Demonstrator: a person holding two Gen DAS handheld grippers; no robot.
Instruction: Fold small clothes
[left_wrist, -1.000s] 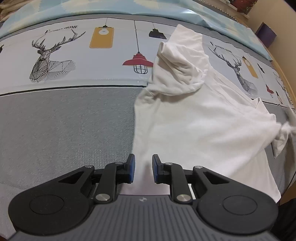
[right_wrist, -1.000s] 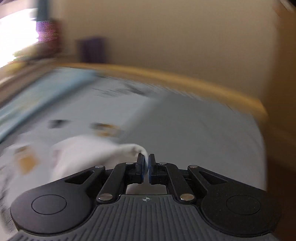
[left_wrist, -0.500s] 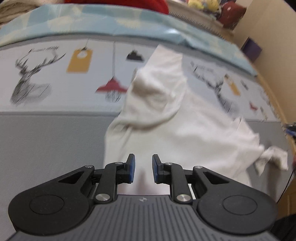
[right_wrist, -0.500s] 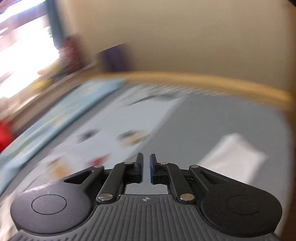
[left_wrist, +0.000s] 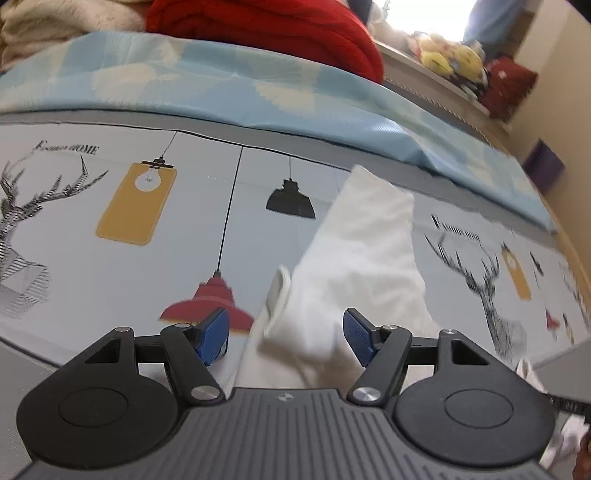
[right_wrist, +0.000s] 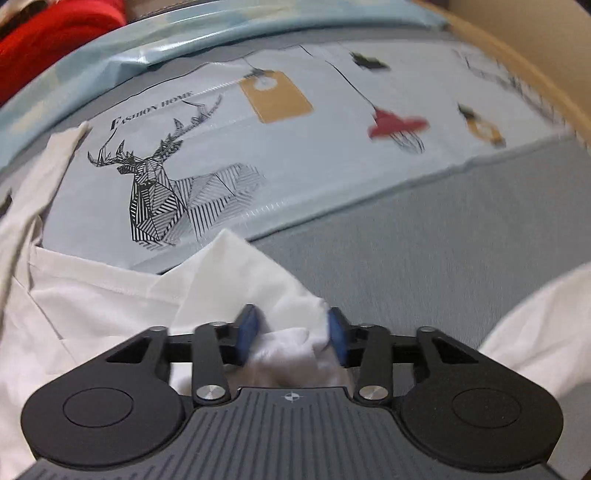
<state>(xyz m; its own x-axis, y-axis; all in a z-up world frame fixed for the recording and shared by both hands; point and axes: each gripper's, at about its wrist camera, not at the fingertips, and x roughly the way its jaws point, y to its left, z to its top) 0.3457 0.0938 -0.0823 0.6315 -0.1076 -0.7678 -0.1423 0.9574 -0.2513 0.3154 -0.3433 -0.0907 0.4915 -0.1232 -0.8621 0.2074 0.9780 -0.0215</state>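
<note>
Left claw (left_wrist: 286, 332) is spreading over the white garment (left_wrist: 362, 251) on the bed (left_wrist: 110, 280), cloth between unpressed pads. Right claw (right_wrist: 291, 334) is closing around a bunched sleeve (right_wrist: 288, 350); it may pinch extra layers, skewing the fold.

The white garment (right_wrist: 110, 295) runs off the frame's left edge, its lower part hidden behind the right tongs (right_wrist: 291, 334). Prints near the bed's (right_wrist: 424, 251) far right edge blur.
</note>
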